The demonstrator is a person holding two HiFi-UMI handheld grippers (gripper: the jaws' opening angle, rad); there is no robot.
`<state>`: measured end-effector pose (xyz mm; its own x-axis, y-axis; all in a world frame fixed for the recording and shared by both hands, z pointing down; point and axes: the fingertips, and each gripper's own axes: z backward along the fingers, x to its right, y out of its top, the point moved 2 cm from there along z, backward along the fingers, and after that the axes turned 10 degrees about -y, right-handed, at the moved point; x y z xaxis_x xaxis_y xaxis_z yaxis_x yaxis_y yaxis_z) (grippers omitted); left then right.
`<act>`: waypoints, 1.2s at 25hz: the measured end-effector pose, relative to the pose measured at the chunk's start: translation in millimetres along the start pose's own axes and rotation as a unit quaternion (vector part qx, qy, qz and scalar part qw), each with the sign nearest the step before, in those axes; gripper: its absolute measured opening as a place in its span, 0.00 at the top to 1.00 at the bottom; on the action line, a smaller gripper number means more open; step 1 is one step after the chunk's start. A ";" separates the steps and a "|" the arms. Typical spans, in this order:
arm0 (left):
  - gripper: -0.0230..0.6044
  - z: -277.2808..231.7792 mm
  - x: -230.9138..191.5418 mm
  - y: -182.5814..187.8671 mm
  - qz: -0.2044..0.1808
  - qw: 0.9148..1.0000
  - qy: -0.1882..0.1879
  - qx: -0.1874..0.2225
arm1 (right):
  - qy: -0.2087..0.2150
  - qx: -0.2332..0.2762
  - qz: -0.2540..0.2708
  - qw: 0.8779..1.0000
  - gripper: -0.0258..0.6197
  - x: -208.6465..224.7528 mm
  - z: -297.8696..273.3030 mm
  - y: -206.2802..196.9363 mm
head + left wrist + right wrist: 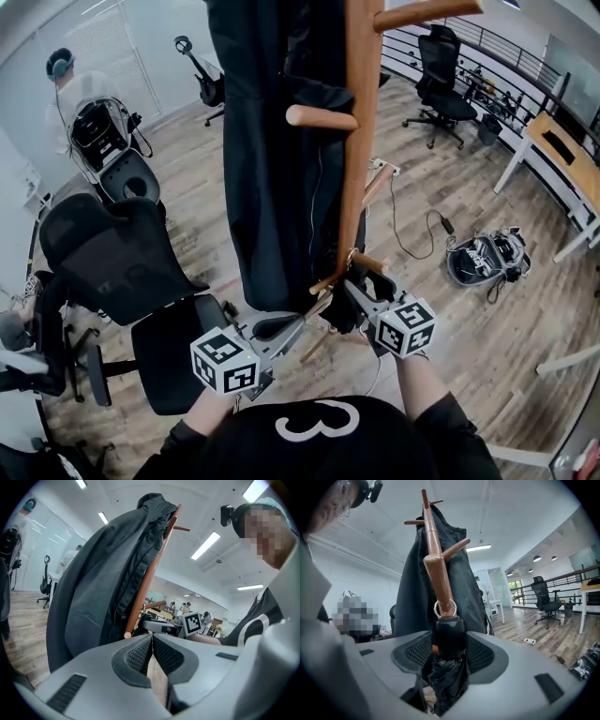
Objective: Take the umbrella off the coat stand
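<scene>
Umbrella: A folded black umbrella is hanging from a low peg of the coat stand. Its stubby handle is sitting just under the hanging point and its fabric is bunching below.
Ring: A metal ring at the top of the handle is looping around the wooden peg, so the ring is carrying the umbrella's weight.
Peg: It is slanting upward to a rounded end. By my reading, this is keeping the ring from slipping off by itself, and the ring is going to have to travel up and over that end.
Right gripper: The right gripper is standing with its jaws spread wide and the umbrella's handle between the pads. The pads are sitting close on either side, but I am not seeing them squeeze. It is probably lining up on the handle because that is the firm part.
Left gripper: The left gripper is hovering low beside the right one with its jaws closed pad to pad on nothing. It is seemingly standing by.
Coat stand: The pole is rising between the grippers. A long black coat is draping from the upper pegs just beside the umbrella, where it is likely to brush a lifted umbrella.
Surroundings: A black office chair is standing on the wooden floor to the left.
Stage: The umbrella is not yet coming off.
</scene>
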<state>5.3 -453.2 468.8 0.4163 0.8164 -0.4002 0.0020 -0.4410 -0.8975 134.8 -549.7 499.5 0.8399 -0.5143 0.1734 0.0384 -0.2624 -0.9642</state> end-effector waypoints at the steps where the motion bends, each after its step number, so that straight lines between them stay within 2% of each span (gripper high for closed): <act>1: 0.94 0.9 -0.5 -0.1 -0.001 1.000 0.001 -0.002 | -0.001 0.001 -0.001 1.000 0.63 0.7 -1.2 -0.3; 16: 0.94 5.3 -3.7 -4.5 0.007 1.000 0.015 -0.004 | -0.015 -0.006 0.008 1.000 0.64 4.8 -4.8 -4.3; 22: 0.94 7.4 -7.5 -12.1 0.014 0.999 0.030 -0.017 | -0.015 -0.011 0.007 1.000 0.64 4.4 -5.2 -5.5; 30: 0.94 7.0 -5.8 -7.5 0.014 0.999 0.034 -0.007 | -0.011 -0.018 -0.003 1.000 0.64 4.8 -4.8 -3.1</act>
<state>-3.5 -452.0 476.5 0.4769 0.7772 -0.4105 0.0020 -0.4680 -0.8837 136.1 -555.3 504.3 0.8519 -0.4941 0.1736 0.0233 -0.2953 -0.9551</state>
